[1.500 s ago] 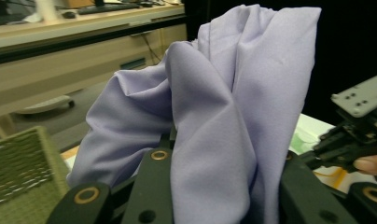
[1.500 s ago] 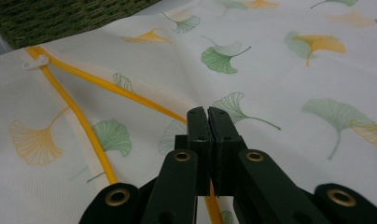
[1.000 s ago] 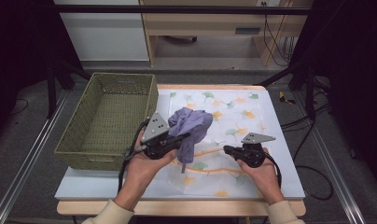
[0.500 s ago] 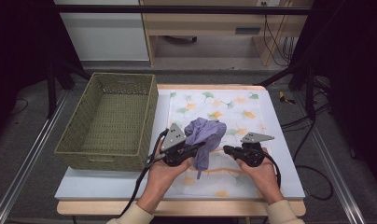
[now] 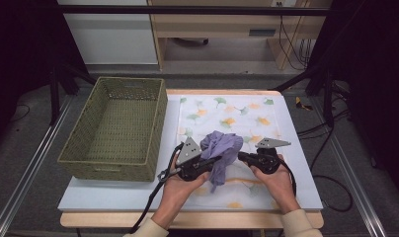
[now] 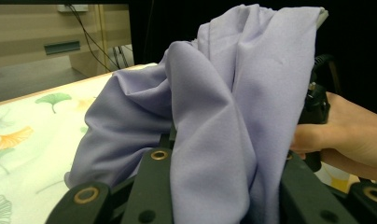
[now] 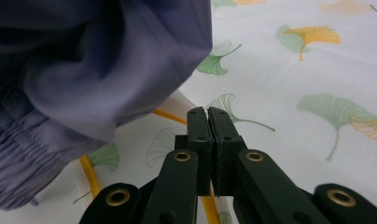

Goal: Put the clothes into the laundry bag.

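The left hand-held gripper [image 5: 207, 165] has its jaws clamped on a crumpled lilac-purple fabric garment [image 5: 221, 150], which bunches up over the jaws and hangs down just above the white cloth printed with green and yellow ginkgo leaves [image 5: 247, 113] that covers the worktop [image 5: 113, 195]. The right hand-held gripper [image 5: 243, 157] sits just beside the garment, its jaws pressed fully together with nothing between them, the fabric draping close at its side. An olive-green woven rectangular basket [image 5: 116, 129] stands to the left on the worktop, well apart from the garment.
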`<state>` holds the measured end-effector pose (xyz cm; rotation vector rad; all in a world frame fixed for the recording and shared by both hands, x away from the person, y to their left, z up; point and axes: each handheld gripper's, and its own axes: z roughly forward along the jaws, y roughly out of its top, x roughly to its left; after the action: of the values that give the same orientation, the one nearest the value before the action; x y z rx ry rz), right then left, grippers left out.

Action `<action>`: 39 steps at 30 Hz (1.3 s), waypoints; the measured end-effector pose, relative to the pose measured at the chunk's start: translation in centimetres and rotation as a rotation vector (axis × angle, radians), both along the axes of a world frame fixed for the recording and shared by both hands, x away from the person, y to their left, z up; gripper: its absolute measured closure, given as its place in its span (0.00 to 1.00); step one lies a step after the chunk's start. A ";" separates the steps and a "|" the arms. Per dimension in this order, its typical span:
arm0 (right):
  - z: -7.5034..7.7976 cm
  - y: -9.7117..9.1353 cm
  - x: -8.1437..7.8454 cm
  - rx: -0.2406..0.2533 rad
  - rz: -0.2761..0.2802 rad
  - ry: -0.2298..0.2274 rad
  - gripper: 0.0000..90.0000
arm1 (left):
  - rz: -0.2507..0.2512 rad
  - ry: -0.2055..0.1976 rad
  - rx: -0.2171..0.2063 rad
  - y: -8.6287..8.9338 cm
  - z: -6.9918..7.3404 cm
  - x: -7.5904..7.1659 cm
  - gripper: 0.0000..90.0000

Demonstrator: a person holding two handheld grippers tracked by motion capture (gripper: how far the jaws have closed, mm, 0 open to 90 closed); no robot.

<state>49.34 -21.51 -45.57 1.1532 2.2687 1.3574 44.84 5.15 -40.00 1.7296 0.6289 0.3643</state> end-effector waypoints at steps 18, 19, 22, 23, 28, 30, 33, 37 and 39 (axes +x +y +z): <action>0.8 0.2 1.2 0.001 -0.033 -0.003 0.99 | -0.024 0.023 0.068 0.3 -2.3 -1.1 0.80; 0.8 0.2 1.3 -0.004 -0.037 -0.003 0.99 | -0.022 0.028 0.078 0.2 -2.5 -1.2 0.80; 1.0 0.2 1.7 -0.005 -0.038 -0.008 0.99 | -0.020 0.039 0.096 0.0 -2.8 -1.2 0.80; 1.2 0.2 1.7 -0.002 -0.039 -0.009 0.99 | -0.021 0.041 0.107 0.0 -2.9 -1.2 0.80; 1.5 0.3 1.8 0.007 -0.036 -0.017 0.99 | -0.036 0.059 0.139 -0.3 -3.2 -1.2 0.80; 1.7 0.3 1.9 0.008 -0.035 -0.022 0.99 | -0.035 0.062 0.141 -0.3 -3.3 -1.2 0.80; 1.7 0.3 1.9 0.002 -0.032 -0.021 0.99 | -0.032 0.067 0.142 -0.2 -3.3 -1.1 0.80; 1.9 0.5 2.1 0.000 -0.031 -0.023 0.99 | -0.035 0.071 0.143 -0.2 -3.2 -1.1 0.80; 2.0 0.5 2.3 0.001 -0.028 -0.026 0.99 | -0.037 0.070 0.143 -0.3 -3.0 -1.1 0.80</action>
<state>51.61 -21.04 -43.56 1.1561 2.2264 1.3550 43.71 4.88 -43.05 1.8946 0.6329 0.3306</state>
